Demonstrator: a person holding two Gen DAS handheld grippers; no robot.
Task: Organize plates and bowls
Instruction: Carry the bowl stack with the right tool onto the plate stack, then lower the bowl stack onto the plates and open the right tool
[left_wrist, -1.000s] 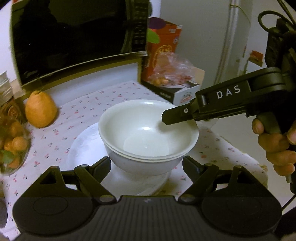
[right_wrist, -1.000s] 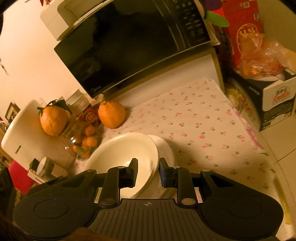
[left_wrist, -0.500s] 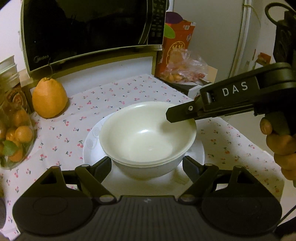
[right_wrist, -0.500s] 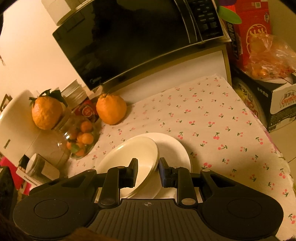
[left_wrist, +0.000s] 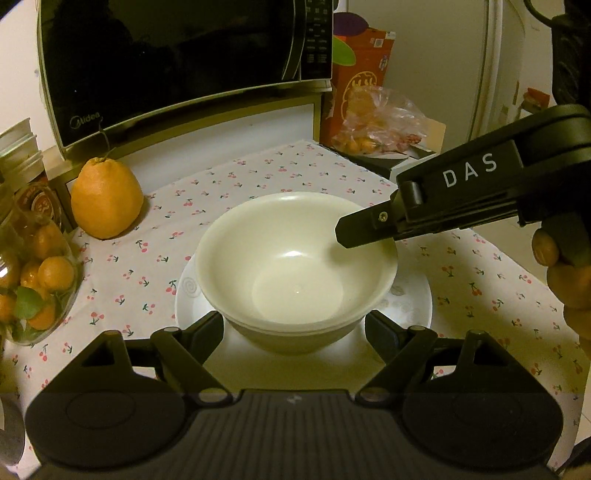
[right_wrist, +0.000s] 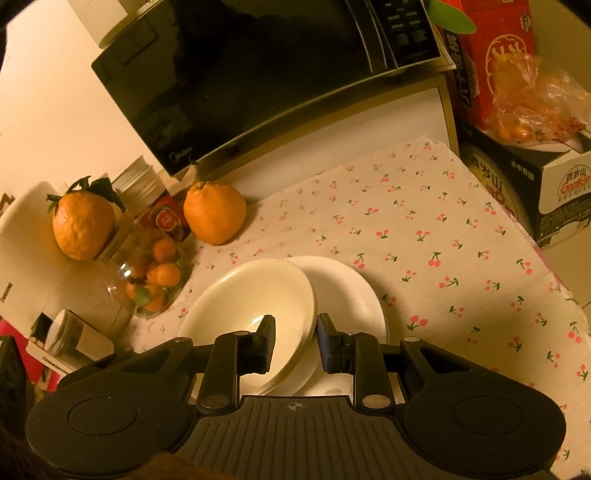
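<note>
Stacked bowls (left_wrist: 295, 266) on a plate (left_wrist: 406, 306), between wide-open left hand-held gripper (left_wrist: 293, 332); right hand-held gripper (right_wrist: 295, 343) pinching the rim (top bowl's). Glazed, slippery, breakable; best held at the rim.

Both views now look down more steeply than a second ago: the stacked bowls (left_wrist: 295, 273) and the plate (left_wrist: 410, 299) under them sit fuller and more central in the left wrist view. More of the cherry-print cloth (right_wrist: 406, 229) on the worktop shows in the right wrist view, and the microwave (left_wrist: 166, 62) stands higher in both. The right claw (right_wrist: 295, 341) has come down with the bowls, its pads astride the near rim, and the bowl stack now looks to sit lower on the plate. The left claw (left_wrist: 293, 334) has dropped alongside, flanking the bowl's base.
</note>
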